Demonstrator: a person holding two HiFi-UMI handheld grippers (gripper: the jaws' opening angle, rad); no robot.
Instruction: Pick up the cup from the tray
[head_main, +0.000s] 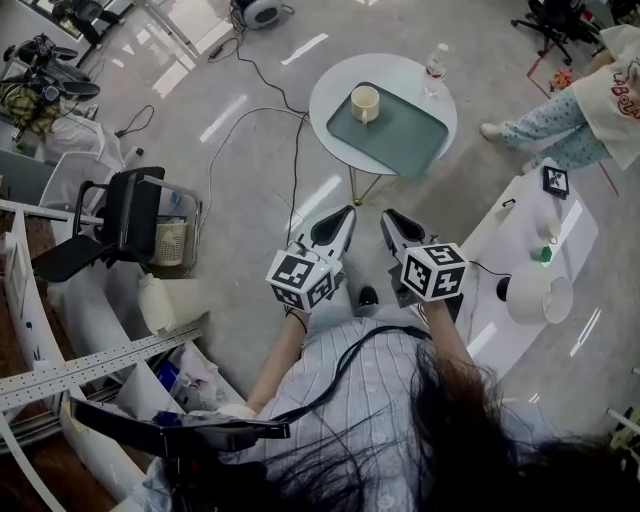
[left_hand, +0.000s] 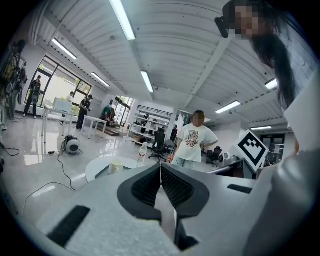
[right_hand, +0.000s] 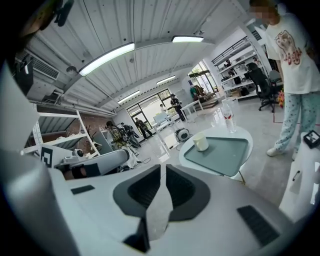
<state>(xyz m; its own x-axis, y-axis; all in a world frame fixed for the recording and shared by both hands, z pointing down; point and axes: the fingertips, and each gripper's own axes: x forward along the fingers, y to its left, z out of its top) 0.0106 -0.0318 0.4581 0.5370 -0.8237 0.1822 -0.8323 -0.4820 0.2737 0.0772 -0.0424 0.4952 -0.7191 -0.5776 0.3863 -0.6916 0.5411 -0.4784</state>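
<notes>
Upper centre of the head view: a round white tabletop (head_main: 335, 85) bearing a grey-green tray (head_main: 410, 140); on the tray's upper-left corner, a pale cup (head_main: 365, 103), upright, touching only the tray floor; interior pale, contents too small to tell; just beside the tray's upper-right edge, on the tabletop itself, a clear bottle (head_main: 434, 66) with a white cap, upright, well apart from the cup, fill level not to be made out.

Lower centre of the same view: left tongs (head_main: 340, 214) and right tongs (head_main: 392, 216) side by side, near each other, tips pointing up the frame toward the round tabletop, well apart from tray and cup.

In the left gripper view, tongs pressed together at the tips (left_hand: 160, 169), nothing between; beyond them at middle left, small, the cup (left_hand: 116, 166) with the bottle (left_hand: 142, 154) to its right.

In the right gripper view, tongs likewise closed tip to tip (right_hand: 163, 172), clamped on nothing; right of centre, the cup (right_hand: 200, 142) at the tray's (right_hand: 225, 155) upper-left corner; the bottle (right_hand: 227, 116) above and to the right.

Middle left of the head view: a pale slatted basket (head_main: 170, 243) inside a wire frame, beside a black chair (head_main: 125, 215); contents not to be told.
</notes>
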